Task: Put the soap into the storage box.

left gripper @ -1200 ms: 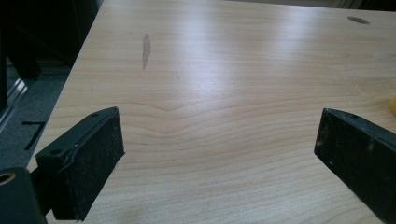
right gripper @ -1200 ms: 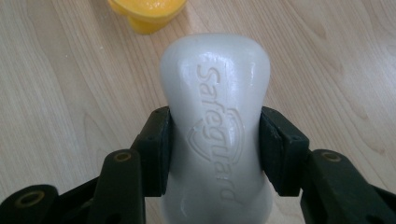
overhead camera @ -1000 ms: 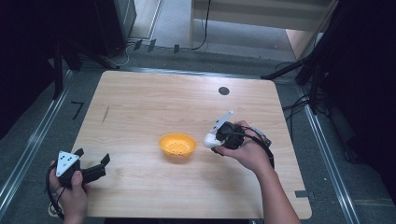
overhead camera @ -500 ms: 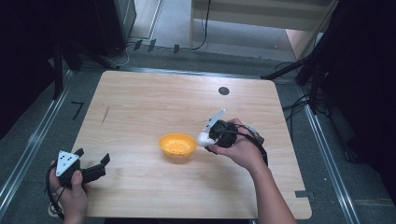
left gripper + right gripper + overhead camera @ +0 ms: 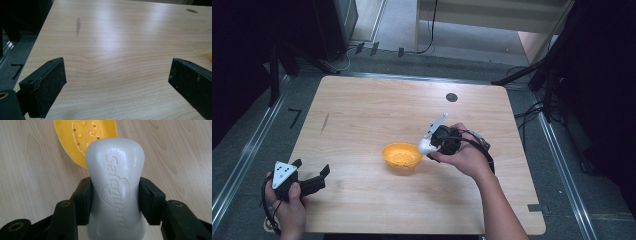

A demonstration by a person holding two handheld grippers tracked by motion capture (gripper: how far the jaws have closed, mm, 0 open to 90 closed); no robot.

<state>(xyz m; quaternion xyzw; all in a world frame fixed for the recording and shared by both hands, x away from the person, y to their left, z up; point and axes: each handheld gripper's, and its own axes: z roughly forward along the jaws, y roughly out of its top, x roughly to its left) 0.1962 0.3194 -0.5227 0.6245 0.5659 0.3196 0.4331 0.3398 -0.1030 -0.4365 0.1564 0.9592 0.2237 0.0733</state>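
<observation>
Soap bar carried to the lip of the yellow soap dish

The right gripper [image 5: 114, 202], jaws clamped on the waist of a white soap bar [image 5: 115, 182], has drifted from beside the soap dish [image 5: 401, 156] toward its near rim, so the bar now hangs just at the edge; lowering it in looks next. The left gripper [image 5: 310, 180] rests with jaws wide apart at the table [image 5: 377, 110] corner.

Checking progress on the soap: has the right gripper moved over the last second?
Yes. The right gripper, shut on the soap, has moved left toward the yellow dish, up to its rim.
</observation>
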